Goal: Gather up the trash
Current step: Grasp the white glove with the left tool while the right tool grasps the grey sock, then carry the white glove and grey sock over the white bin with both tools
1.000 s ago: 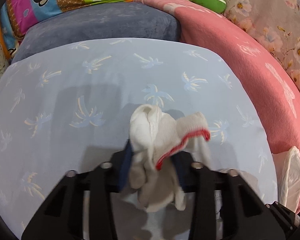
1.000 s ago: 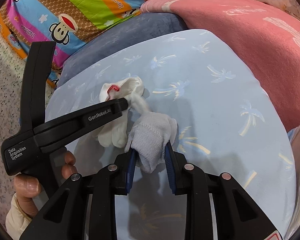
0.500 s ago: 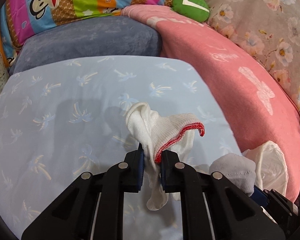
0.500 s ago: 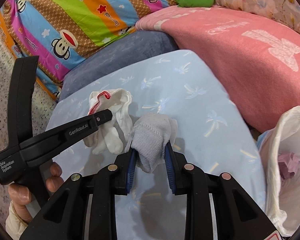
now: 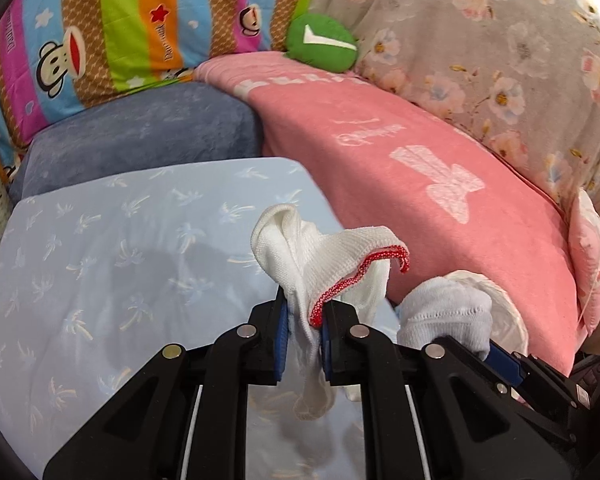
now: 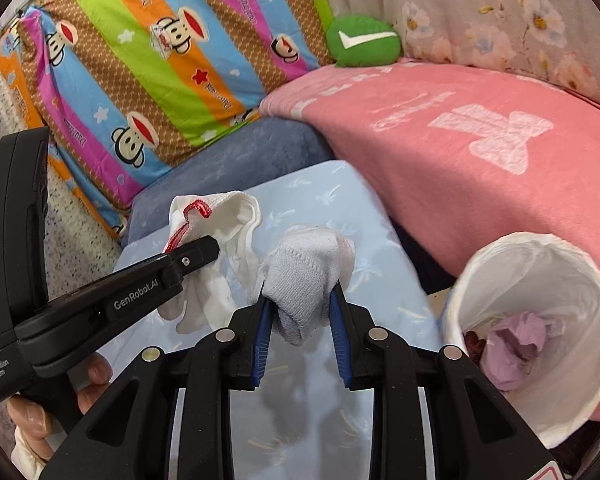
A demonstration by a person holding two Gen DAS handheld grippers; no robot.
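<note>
The left gripper has its fingers pinching a white sock with a red-edged cuff; the cuff flops above the fingers and the toe hangs below them, over the pale blue pillow. The right gripper has its fingers clamped on a balled grey sock, bulging above the fingertips. Right of these fingers stands a white-lined bin with lilac paper inside, against the pink blanket.

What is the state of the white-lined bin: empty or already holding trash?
Already holding trash. The right wrist view looks into the white-lined bin, where crumpled purple paper and something dark red lie at the bottom.
</note>
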